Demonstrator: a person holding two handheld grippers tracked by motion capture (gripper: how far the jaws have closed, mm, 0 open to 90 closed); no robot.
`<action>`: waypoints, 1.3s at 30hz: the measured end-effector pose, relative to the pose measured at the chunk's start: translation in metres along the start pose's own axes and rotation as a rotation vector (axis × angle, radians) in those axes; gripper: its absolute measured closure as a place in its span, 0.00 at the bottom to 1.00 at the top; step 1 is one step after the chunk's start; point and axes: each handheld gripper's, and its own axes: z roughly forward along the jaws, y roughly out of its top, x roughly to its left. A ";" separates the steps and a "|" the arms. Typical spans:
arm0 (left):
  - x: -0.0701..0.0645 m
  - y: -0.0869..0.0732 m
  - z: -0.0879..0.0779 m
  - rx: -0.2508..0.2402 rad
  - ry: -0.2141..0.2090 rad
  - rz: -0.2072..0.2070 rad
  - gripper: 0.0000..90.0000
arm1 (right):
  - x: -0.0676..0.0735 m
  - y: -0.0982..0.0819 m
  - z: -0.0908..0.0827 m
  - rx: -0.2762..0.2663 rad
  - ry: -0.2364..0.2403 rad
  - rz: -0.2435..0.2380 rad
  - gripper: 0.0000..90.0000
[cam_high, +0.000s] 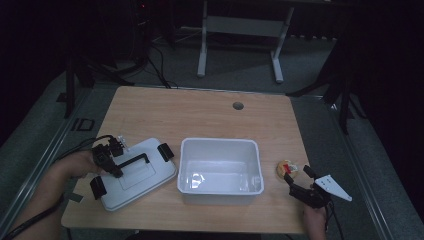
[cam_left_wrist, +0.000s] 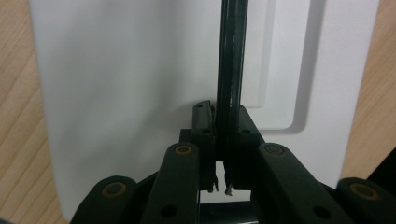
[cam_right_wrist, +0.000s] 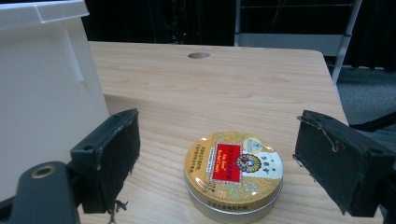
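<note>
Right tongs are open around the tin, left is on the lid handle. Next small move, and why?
Probably close the right tongs on the tin: it sits on the table between the open pads, not yet touched, beside the open white box. The left tongs already pinch the lid's handle.

Lid (cam_high: 137, 175) lies left of bin (cam_high: 220, 171); tin (cam_high: 287, 168) right.

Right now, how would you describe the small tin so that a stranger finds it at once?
Find the white open bin in the middle of the wooden table. Just to its right lies the small round tin, between the right tongs. Its gold lid with a red label sets it apart.
</note>
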 end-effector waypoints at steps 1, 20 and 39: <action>0.000 -0.001 0.000 -0.009 -0.004 -0.005 0.92 | 0.000 0.000 0.000 0.002 0.000 0.002 0.15; 0.005 -0.006 -0.004 -0.062 -0.015 -0.049 0.41 | -0.016 0.005 0.006 0.338 0.101 -0.028 0.15; 0.001 -0.007 -0.013 -0.052 -0.015 -0.025 0.39 | -0.014 0.026 0.013 0.817 0.431 -0.360 0.16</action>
